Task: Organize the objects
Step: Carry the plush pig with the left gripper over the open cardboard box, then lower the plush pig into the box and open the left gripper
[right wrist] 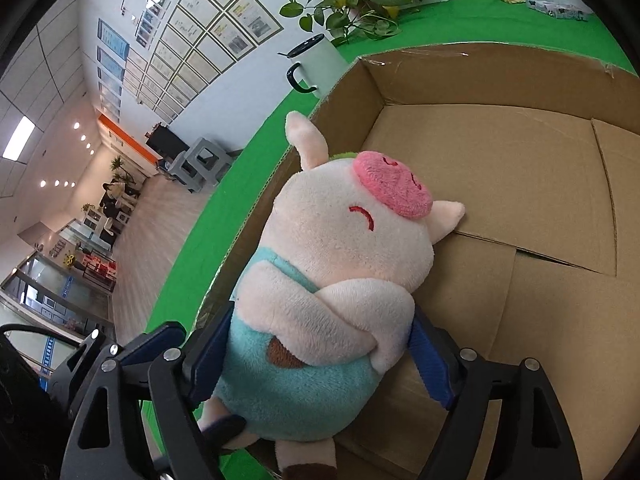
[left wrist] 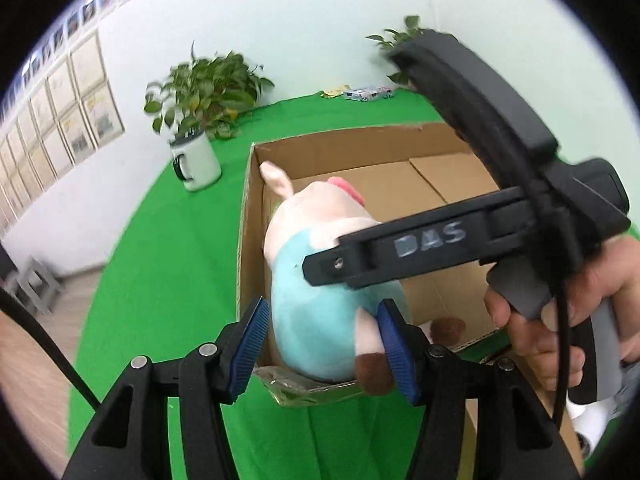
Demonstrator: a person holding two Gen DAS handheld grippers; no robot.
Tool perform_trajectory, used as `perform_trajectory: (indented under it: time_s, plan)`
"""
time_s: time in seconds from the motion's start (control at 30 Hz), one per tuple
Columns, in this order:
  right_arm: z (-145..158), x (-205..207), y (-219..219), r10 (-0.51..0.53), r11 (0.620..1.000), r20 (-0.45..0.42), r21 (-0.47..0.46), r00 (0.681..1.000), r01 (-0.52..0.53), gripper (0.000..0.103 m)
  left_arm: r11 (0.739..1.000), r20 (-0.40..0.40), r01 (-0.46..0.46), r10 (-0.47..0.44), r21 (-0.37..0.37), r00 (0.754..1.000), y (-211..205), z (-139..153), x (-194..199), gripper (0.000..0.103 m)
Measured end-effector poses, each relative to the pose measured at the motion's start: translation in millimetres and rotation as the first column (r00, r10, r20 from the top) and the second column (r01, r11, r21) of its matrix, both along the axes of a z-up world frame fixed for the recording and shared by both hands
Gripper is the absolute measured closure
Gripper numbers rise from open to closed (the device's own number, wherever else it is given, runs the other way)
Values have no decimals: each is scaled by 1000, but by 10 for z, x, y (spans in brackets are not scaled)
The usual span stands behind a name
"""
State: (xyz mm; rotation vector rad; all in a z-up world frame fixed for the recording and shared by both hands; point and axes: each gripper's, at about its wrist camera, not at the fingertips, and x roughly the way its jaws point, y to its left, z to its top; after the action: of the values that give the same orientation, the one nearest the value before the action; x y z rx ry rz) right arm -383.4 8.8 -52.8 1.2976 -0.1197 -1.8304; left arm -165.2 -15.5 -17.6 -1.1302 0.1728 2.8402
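My left gripper (left wrist: pixel 324 344) stood spread around the plush pig (right wrist: pixel 332 288), its left pad clear of it. The pig lay in the cardboard box (right wrist: pixel 500 80) at its left wall. My right gripper (right wrist: pixel 320 364) straddled it loosely — best to withdraw straight, snagging no limbs.

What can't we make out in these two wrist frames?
- Box floor under the plush pig: hidden by the pig in both views.
- Whether the left gripper presses on the pig: left view shows a gap at its left pad; the right pad may touch.
- Right gripper grip: right view, pig covers the pads.
- Framed papers on the wall: text too small.
- Packets at the table's far edge: too small, blurred.
- Cardboard box: cut off by the right edge.
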Motion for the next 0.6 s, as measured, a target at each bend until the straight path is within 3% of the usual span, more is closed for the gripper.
perform_trajectory:
  time_s: [0.07,0.1,0.27,0.33,0.43,0.6]
  plan:
    - [83,35,28,-19,1000,35,3,999,19,15,999,15,6,-7,53,1000,-69,-44,1,52]
    - [82,25,26,-32,999,53,13,998,32,15,997,20,20,-22,74,1000,-67,-64,14,64]
    - [233,76,-34,-73,989,-6,127,997,73,13,993,14,50,-52,111,999,3,-71,77,70]
    - [234,82,-153,-73,980,3,184,997,71,13,995,2,52,-52,87,999,69,-68,115,73]
    - [198,94,-328,-50,974,-49,220,998,60,22,997,-26,46,-45,58,999,121,-58,159,78]
    - [300,43,-376,-29,993,-74,114,997,37,42,999,-75,36,-35,11,997,155,3,245,83]
